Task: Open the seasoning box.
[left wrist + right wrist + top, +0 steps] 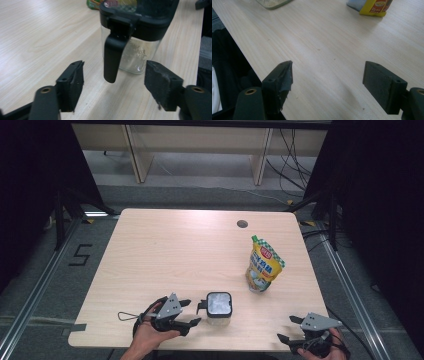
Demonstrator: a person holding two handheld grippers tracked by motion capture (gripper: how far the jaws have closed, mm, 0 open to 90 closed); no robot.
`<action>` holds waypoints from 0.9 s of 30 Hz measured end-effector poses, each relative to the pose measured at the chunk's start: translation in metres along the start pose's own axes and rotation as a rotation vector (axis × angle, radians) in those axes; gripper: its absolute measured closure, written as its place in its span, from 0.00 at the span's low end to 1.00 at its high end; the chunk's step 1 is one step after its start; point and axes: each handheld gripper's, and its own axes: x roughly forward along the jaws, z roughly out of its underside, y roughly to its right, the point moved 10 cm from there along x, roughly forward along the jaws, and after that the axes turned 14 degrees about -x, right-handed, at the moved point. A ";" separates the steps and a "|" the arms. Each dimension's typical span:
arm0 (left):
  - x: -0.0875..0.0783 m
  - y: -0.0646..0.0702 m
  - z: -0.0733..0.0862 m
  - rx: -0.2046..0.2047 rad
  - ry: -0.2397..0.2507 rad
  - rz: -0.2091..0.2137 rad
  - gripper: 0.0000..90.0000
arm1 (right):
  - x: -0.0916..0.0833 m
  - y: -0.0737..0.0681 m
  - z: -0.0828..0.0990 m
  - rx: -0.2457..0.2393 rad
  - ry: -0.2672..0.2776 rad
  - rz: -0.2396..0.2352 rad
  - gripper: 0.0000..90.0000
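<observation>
A clear glass jar [219, 307] with a black lid and a black side latch [113, 56] stands near the table's front edge; pale grains lie in its bottom [136, 53]. My left gripper [192, 312] is open just left of the jar, its jaws spread on either side of the latch without touching it. A yellow and green stand-up pouch [263, 265] stands upright to the jar's right and farther back. My right gripper [285, 329] is open at the front right corner, over bare wood [329, 75]; the pouch's base [372, 6] shows at that view's top.
The wooden table [165, 250] has a round cable hole [242, 224] near its far edge. The jar's bottom corner [273, 3] shows at the top left of the right gripper view. Dark curtains flank the table, with desk legs and cables on the floor beyond.
</observation>
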 end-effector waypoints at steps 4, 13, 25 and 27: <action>-0.006 0.006 -0.011 -0.035 0.036 0.002 0.31 | -0.001 0.000 0.000 0.008 0.000 0.007 0.28; -0.019 0.012 -0.030 -0.041 0.077 -0.011 0.45 | -0.001 0.000 0.002 0.014 -0.007 0.008 0.28; -0.013 0.014 -0.052 -0.008 0.129 0.032 0.99 | -0.002 -0.002 0.003 0.013 -0.016 0.012 0.28; -0.009 0.016 -0.050 -0.001 0.118 0.040 0.99 | -0.003 -0.001 0.003 0.007 -0.010 0.020 0.28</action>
